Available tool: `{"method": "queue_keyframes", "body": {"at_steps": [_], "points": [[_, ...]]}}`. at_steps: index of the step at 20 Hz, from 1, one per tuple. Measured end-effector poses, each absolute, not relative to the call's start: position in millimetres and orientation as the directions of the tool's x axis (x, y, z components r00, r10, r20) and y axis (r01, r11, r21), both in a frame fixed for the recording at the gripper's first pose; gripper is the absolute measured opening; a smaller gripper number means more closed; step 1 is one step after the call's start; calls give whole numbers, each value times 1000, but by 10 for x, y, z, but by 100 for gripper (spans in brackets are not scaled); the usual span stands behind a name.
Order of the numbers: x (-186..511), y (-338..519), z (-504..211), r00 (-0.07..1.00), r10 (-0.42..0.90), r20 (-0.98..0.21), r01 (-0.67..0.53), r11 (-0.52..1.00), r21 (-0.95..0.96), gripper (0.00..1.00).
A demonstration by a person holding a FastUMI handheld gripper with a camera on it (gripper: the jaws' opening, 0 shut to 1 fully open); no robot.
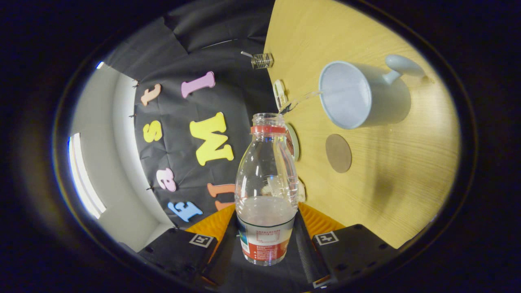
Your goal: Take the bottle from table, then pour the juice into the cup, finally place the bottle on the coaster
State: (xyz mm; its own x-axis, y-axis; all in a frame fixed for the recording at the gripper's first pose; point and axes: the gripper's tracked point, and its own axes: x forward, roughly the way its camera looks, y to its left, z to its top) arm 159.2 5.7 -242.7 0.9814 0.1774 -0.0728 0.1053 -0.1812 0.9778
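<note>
The tongs (266, 240) are clamping the bottle (266, 191) low down, one finger pressing each side of its labelled base, and the whole rig is tipped hard over so the table (407, 195) is standing up like a wall beside it. Inside the bottle, the juice is pooling near the base end, and a thin clear stream (301, 99) is leaving the open mouth and arcing across to the cup (354, 95). It is landing just at the cup's near rim, so that is the risk: any slackening of the tilt and the stream is likely to fall short onto the wood. Tip too hard and I'd expect it to overshoot or glug. Between bottle and cup, a little nearer, the round brown coaster (338, 153) is waiting, bare. Beyond the bottle's mouth, a small glass jar (261, 60) is sitting at the table's far edge.
</note>
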Motion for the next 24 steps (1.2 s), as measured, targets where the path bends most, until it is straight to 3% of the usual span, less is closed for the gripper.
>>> {"method": "queue_keyframes", "body": {"at_steps": [24], "points": [[1565,44,-2405,984,174,-43,95,-300,949,75]]}}
